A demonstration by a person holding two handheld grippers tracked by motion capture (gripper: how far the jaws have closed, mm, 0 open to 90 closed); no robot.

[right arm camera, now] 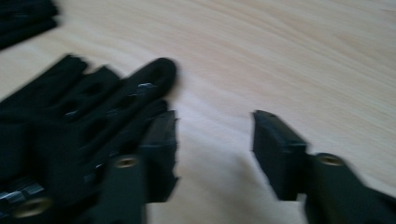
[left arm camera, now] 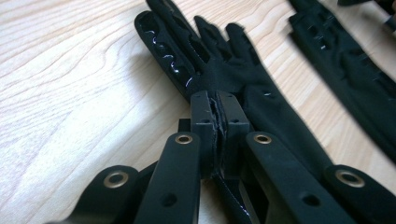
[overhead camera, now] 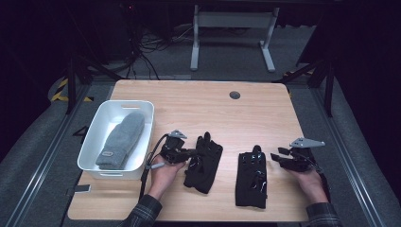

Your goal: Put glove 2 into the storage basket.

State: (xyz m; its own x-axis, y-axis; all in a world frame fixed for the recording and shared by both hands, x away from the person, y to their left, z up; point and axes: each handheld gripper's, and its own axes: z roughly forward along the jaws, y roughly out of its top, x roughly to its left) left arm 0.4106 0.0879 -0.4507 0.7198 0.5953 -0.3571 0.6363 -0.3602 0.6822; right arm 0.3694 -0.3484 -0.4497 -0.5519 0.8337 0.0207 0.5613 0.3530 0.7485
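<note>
While we inspect: left gripper [left arm camera: 218, 109] pinches left glove [overhead camera: 204, 161] edge, table centre | right gripper [right arm camera: 215, 149] jaws apart, empty, at three o'clock of right glove [overhead camera: 251, 175] | gloves soft, light, limp; grip cuff.

Black gloves [overhead camera: 203, 161]: two. Grey mitten [overhead camera: 122, 140]: one. Bin [overhead camera: 97, 124]: one.

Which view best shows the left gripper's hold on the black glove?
The left gripper view: the left gripper has its jaws shut on the left glove edge. The high view shows that gripper beside the glove, small. The right gripper view shows its corner, blurred.
</note>
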